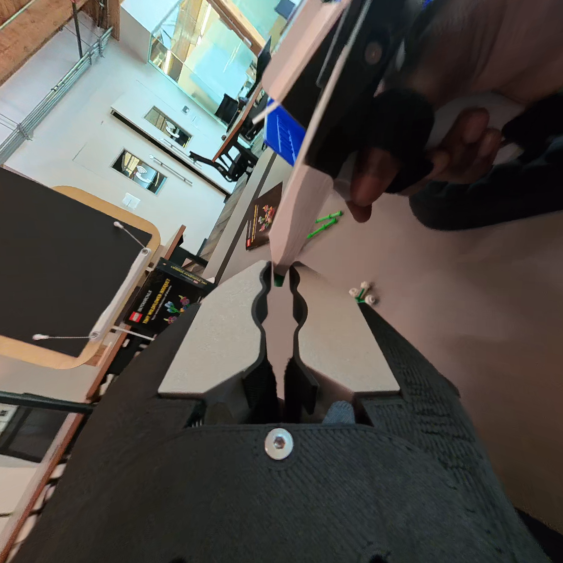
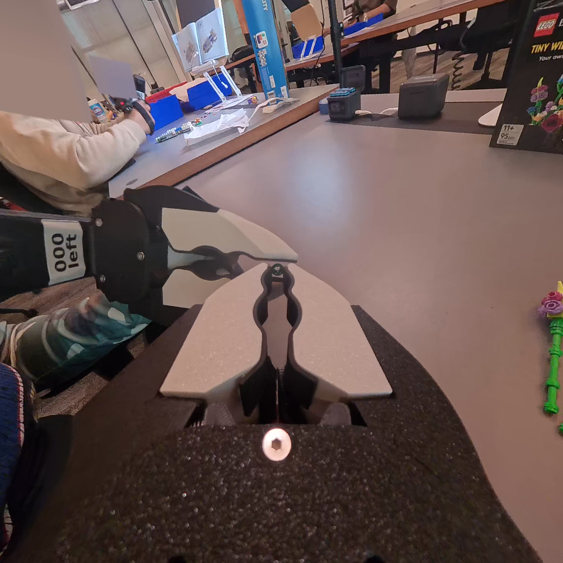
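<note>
Pinching one green peg (image 1: 278, 279) from both ends, the left gripper (image 1: 279, 269) and right gripper (image 2: 276, 269) meet mid-frame.
Both tongs are nearly closed on it, over bare table (image 2: 396, 213) at centre right.

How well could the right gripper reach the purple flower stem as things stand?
Probably not yet: bare table leaves the way to the purple flower stem free, but the right gripper is shut on a small green piece.

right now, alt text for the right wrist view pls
The right gripper pinches a small dark green piece at its fingertips, with the left gripper meeting it from the left above a grey table.
</note>
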`<action>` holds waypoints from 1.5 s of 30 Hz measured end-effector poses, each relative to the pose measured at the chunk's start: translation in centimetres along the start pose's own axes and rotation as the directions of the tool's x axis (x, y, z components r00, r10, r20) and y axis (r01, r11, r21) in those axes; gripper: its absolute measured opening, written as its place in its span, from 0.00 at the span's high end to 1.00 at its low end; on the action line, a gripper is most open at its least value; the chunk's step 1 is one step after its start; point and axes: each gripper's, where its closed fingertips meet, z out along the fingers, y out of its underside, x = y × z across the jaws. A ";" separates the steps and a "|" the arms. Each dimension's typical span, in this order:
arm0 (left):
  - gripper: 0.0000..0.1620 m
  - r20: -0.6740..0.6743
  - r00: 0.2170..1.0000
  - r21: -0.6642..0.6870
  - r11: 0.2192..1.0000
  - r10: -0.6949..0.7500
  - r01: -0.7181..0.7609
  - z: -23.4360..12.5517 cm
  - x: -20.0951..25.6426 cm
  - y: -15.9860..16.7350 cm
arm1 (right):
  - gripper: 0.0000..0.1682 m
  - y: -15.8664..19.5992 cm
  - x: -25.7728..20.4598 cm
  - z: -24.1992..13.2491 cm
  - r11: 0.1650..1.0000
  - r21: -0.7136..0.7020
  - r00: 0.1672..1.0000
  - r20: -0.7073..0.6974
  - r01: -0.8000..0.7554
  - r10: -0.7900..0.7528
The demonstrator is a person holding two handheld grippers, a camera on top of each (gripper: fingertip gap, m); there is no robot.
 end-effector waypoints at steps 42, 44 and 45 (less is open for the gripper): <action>0.83 -0.389 0.352 0.331 0.228 -0.851 0.916 -3.4 -7.4 1.3 | 0.89 0.0 4.5 -6.2 0.903 -0.299 0.929 -0.110 0.307 -0.352; 0.83 -0.391 0.362 0.327 0.241 -0.846 0.914 -3.3 -7.2 1.1 | 0.90 3.4 4.5 -4.3 0.845 -0.426 0.933 -0.012 0.322 -0.361; 0.83 -0.393 0.368 0.325 0.247 -0.843 0.913 -3.3 -7.2 1.1 | 0.90 4.8 4.5 -3.5 0.817 -0.470 0.930 0.025 0.334 -0.365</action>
